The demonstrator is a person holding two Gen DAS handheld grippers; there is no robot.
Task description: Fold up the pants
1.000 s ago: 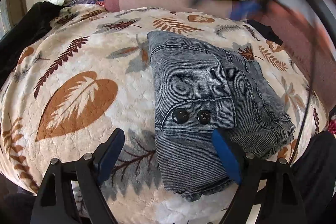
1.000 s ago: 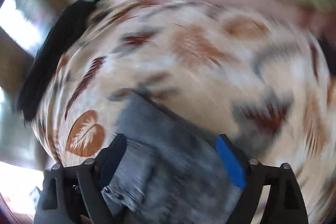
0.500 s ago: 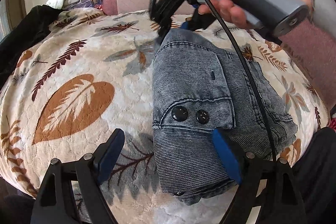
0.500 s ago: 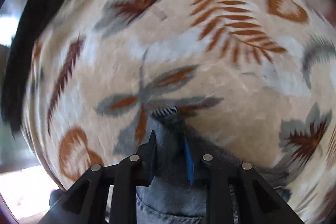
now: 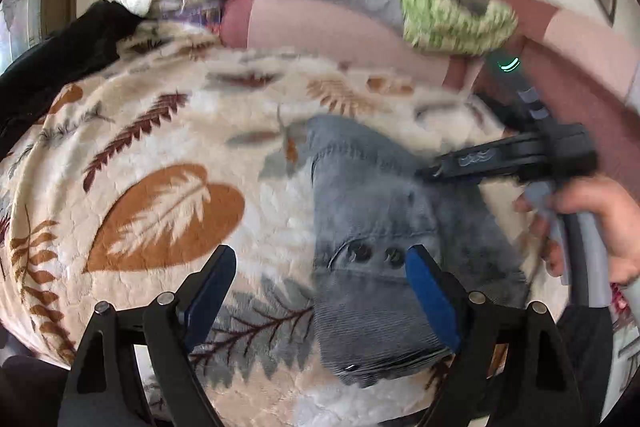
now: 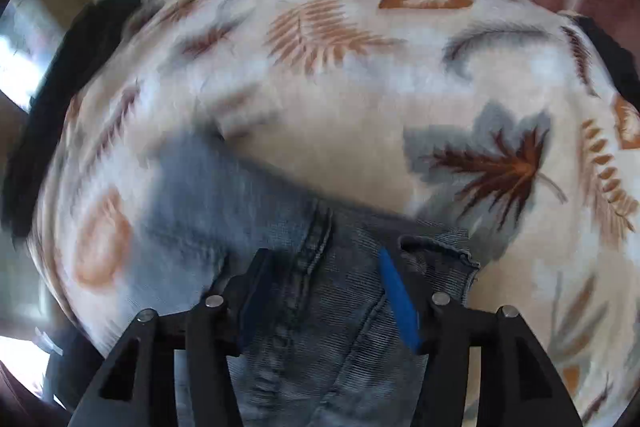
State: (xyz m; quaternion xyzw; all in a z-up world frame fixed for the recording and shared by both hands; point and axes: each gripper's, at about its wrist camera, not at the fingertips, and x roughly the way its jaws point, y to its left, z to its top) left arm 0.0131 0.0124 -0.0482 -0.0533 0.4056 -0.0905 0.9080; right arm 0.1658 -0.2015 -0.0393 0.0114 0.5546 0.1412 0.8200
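Readable text: you had none in either view.
Right gripper (image 5: pixel 436 171) body: an embossed mark, too blurred for you to read.
Green light (image 5: pixel 507 65) above it: a glowing curved sign, no letters.

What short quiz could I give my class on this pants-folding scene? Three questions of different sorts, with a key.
1. True or false: the folded jeans lie on a leaf-patterned blanket.
2. Pick one. The left tool is: A) shut on the jeans; B) open, with nothing gripped; C) out of view.
3. In the left wrist view, how many dark buttons show on the jeans?

Key: 1 true; 2 B; 3 two.
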